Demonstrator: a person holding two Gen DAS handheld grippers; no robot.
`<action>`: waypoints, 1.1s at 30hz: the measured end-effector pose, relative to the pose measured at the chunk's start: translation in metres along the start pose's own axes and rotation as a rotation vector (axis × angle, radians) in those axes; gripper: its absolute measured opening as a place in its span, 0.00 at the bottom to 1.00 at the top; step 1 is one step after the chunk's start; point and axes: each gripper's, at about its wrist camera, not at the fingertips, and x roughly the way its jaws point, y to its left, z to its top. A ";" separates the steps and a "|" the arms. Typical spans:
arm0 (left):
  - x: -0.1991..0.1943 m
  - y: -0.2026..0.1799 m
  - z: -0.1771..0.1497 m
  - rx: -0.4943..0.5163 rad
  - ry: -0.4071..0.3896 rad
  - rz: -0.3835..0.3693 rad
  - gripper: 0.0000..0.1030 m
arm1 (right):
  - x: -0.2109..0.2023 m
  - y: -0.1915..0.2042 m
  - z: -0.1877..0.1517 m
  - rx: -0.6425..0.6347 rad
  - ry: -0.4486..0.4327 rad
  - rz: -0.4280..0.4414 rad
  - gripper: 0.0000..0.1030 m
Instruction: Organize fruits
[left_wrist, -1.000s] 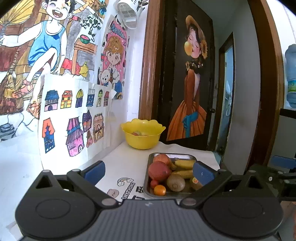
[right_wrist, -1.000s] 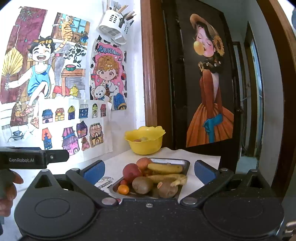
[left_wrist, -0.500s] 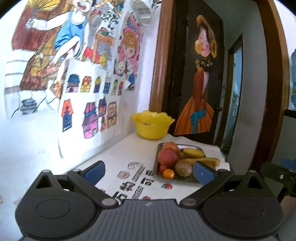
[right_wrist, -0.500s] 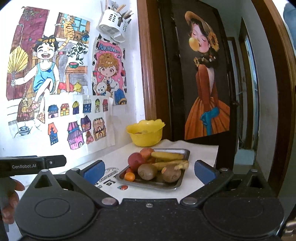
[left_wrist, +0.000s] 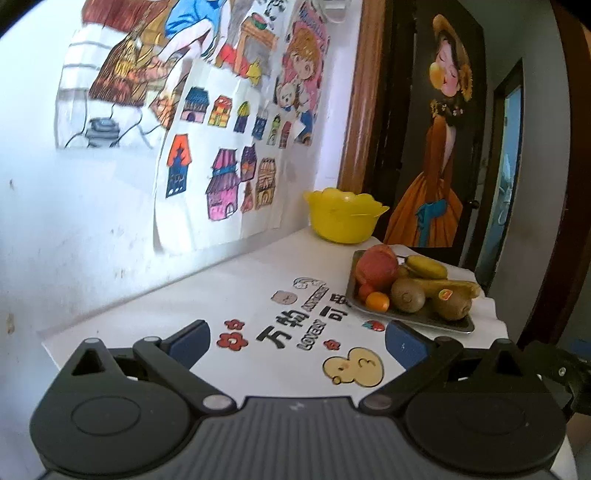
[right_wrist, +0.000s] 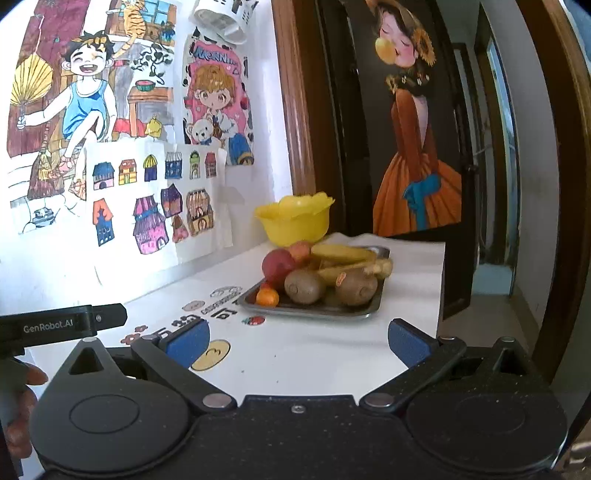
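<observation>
Both grippers' fingers (left_wrist: 188, 341) (right_wrist: 408, 341) spread, empty, near the fruit tray (right_wrist: 317, 312); yellow bowl (right_wrist: 293, 221) contents unclear

The right tongs (right_wrist: 297, 341) gape empty before a fruit-laden metal tray (right_wrist: 314, 312) and yellow bowl (right_wrist: 293, 221).

Both views are bright on the left, where the white wall (left_wrist: 74, 229) is washed out to a hazy glare that fades the drawings (right_wrist: 88, 92) nearest it, while the dark door (right_wrist: 413, 122) and doorway on the right stay dim. The white table (right_wrist: 413, 266) is evenly lit, and the metal tray (right_wrist: 314, 312) of fruit throws only a soft, thin shadow at its near edge. Fisheye distortion bows the door frame and blackens the corners; the left wrist view is softer and slightly blurred throughout.
</observation>
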 end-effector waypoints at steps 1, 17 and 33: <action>0.001 0.001 -0.002 -0.002 -0.004 0.007 1.00 | 0.001 0.000 -0.002 0.008 0.004 -0.002 0.99; 0.001 0.010 -0.017 -0.013 -0.020 0.031 1.00 | 0.008 0.002 -0.013 0.026 0.020 -0.028 0.99; 0.000 0.009 -0.018 -0.008 -0.014 0.028 1.00 | 0.007 0.002 -0.014 0.026 0.022 -0.029 0.99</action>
